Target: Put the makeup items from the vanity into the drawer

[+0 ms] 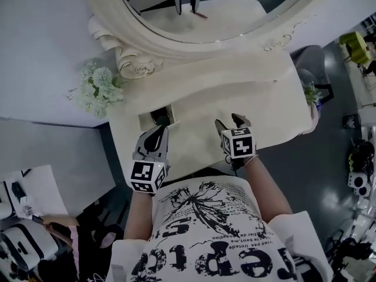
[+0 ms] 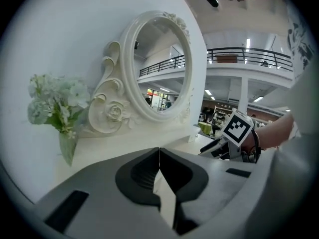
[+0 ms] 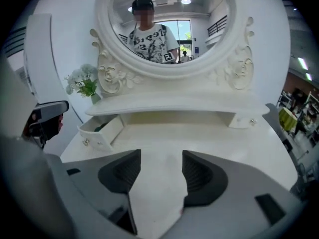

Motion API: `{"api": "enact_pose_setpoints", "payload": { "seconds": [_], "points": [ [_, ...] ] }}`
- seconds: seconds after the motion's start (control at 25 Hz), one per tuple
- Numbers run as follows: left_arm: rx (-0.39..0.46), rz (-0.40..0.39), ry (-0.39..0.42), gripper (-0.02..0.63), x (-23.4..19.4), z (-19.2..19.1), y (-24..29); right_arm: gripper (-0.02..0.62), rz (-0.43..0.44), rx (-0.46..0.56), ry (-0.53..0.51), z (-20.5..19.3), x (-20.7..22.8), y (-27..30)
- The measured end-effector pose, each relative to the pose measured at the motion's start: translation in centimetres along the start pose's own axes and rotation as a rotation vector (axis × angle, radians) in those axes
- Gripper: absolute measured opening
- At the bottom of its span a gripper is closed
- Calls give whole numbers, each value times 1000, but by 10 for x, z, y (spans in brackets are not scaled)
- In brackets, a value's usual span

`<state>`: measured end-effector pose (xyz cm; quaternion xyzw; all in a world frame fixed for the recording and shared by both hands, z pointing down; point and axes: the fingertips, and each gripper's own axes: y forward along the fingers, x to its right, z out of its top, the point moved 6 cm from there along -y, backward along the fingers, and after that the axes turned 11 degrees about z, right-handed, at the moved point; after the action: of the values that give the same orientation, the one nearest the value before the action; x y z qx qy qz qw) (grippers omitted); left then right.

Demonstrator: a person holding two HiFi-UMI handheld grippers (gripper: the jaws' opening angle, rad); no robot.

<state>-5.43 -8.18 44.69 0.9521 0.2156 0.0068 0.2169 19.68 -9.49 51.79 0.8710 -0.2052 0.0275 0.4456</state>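
Note:
The small left drawer of the white vanity stands pulled out, with a dark item inside it. In the right gripper view the same drawer shows something dark and green in it. My left gripper hovers just in front of the drawer, its jaws shut with nothing between them. My right gripper hangs over the middle of the tabletop, tilted down, open and empty. I see no loose makeup item on the tabletop.
An oval mirror in a carved frame rises behind the shelf. A vase of pale flowers stands at the vanity's left end. A second small drawer at the right is shut. My torso is against the front edge.

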Motion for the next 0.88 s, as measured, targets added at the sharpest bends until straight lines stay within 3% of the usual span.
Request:
{"api": "enact_pose_setpoints", "payload": {
  "seconds": [0.24, 0.52, 0.88],
  "points": [
    [-70, -114, 50, 20, 39, -10, 23, 267, -92, -40, 180, -51, 49, -14],
    [-113, -130, 74, 20, 49, -18, 40, 256, -106, -74, 251, -76, 72, -3],
    [-122, -129, 61, 20, 52, -23, 42, 61, -163, -129, 198, -80, 71, 5]
  ]
}}
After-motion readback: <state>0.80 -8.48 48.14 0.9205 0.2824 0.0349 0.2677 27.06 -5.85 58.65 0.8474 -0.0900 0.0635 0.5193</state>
